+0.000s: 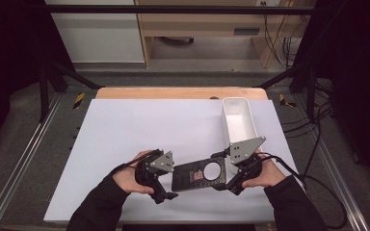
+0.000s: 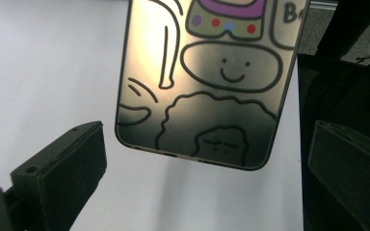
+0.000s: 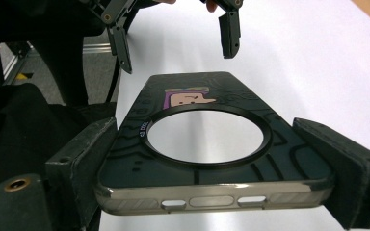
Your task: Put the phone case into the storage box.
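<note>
Right gripper view: phone case clamped at its bottom end between the right gripper jaws, port cut-outs facing the camera, a large ring on its dark back; left gripper view shows what that one cannot, a translucent face with black-line cartoon figures, a smiling oval, coloured dots; left gripper jaws spread wide, apart from the case's end, pinching nothing; high view: case held between both hands over the near part of the white table; white bin just beyond the right gripper; broad bare surface left and ahead.
</note>
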Motion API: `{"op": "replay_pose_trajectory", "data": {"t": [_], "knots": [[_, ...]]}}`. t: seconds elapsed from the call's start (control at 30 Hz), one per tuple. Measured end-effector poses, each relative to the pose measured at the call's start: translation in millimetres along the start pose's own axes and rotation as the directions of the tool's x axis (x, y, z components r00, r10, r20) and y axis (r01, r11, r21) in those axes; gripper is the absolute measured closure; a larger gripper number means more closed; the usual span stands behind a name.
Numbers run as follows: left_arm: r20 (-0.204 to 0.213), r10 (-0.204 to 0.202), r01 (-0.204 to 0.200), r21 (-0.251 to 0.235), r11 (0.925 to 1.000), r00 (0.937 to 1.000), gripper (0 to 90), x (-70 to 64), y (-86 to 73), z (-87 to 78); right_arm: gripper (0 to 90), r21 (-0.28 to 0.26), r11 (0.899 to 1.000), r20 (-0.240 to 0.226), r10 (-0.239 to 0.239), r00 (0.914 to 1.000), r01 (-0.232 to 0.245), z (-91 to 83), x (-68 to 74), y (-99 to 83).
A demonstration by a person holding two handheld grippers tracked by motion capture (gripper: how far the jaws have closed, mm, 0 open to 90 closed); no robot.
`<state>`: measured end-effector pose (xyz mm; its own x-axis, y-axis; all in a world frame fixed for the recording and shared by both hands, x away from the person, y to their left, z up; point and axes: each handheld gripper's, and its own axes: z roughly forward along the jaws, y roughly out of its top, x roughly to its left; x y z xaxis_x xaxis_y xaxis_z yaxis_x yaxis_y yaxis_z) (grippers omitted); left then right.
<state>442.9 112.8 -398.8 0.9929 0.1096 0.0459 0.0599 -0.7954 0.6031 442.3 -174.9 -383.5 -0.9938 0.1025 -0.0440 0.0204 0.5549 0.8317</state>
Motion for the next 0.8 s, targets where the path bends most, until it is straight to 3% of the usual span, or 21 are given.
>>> {"op": "replay_pose_trajectory", "data": {"t": [0.3,0.8], "knots": [[0.002,0.004,-0.004,0.031,0.9995,1.0000,0.0,-1.1,1.7,5.1,12.2,0.076,0.997,-0.024,-0.014,0.9996,0.016,4.7,-0.6,10.3],[0.018,0.011,-0.013,0.084,0.9964,0.9998,0.0,-1.5,9.6,18.0,12.2,0.189,0.981,-0.040,-0.027,0.9988,0.034,15.2,-0.9,24.2]]}}
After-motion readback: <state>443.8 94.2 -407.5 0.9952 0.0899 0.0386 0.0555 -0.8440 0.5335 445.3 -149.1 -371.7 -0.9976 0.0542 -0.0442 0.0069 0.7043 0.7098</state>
